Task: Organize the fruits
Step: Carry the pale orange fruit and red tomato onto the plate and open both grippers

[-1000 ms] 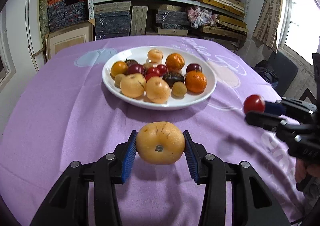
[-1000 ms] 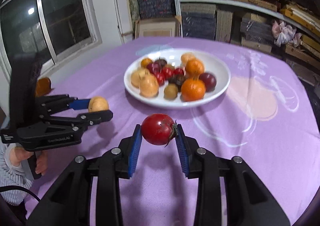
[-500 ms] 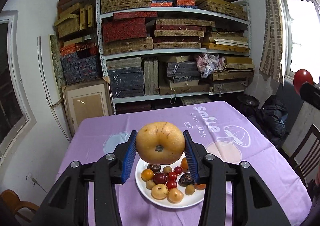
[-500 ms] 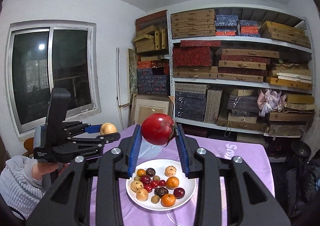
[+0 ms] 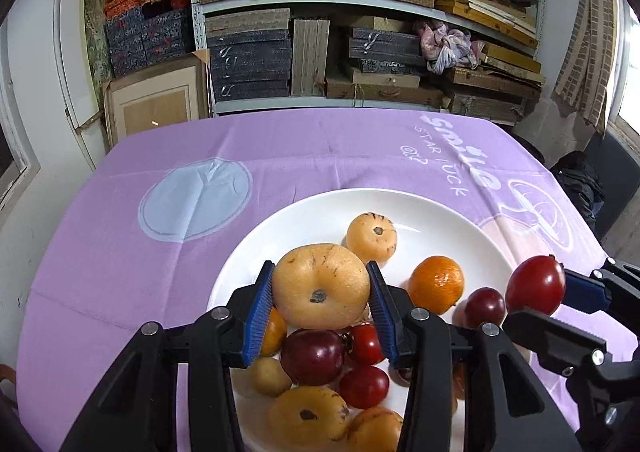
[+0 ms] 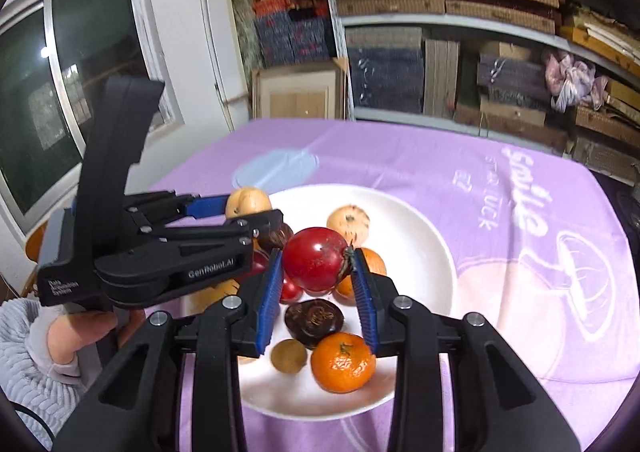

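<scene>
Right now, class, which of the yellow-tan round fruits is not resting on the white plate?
The large yellow fruit clamped in the left claw; the other yellow ones lie on the plate.

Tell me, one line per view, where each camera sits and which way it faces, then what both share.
Left wrist: on the left gripper, looking down along its fingers at the white plate; it holds a yellow fruit.
Right wrist: on the right gripper, facing the plate; it holds a red tomato; a hand and grey sleeve show.
Shared: plate, purple tablecloth, shelves, each other's gripper.
</scene>
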`<state>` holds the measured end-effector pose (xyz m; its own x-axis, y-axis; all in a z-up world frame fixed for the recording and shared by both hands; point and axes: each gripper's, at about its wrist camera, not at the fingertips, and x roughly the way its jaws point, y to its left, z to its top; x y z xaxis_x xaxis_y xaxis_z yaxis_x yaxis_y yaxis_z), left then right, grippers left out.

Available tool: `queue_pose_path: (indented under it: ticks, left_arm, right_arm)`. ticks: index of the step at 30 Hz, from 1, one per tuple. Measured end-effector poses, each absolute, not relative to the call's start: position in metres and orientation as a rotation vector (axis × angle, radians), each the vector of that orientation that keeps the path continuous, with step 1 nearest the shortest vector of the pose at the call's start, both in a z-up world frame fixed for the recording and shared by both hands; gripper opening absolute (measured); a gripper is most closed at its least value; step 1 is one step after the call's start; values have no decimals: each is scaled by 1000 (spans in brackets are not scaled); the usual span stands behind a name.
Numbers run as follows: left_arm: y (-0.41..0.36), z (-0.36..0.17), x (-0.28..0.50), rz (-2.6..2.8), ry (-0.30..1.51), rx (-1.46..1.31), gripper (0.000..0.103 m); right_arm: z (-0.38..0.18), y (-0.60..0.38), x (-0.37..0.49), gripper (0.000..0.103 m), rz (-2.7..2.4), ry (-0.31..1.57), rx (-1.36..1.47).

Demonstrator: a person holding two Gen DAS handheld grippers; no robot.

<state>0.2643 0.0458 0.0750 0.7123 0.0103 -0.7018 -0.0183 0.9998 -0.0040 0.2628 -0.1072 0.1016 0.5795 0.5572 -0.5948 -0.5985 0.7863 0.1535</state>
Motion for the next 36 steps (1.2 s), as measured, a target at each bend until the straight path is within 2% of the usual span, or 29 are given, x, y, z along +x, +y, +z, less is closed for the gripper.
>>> queue_pose_path:
  ticks: [11, 30, 31, 33, 36]
  left_arm:
    - [53, 42, 288, 32, 783, -5, 46]
    - [46, 46, 290, 45, 758, 47, 46]
    - [45, 45, 290, 45, 761, 49, 48]
    - [45, 46, 290, 47, 759, 46, 58]
    - [45, 45, 291, 50, 759, 46, 68]
  right_arm:
    - [44, -80, 284, 34, 667, 735, -149]
    - [28, -70, 289, 34, 676, 750, -200]
    - [28, -70, 289, 34, 677, 750, -199]
    - [28, -71, 289, 34, 680, 752, -195]
    - [28, -71, 288, 34, 686, 754, -194]
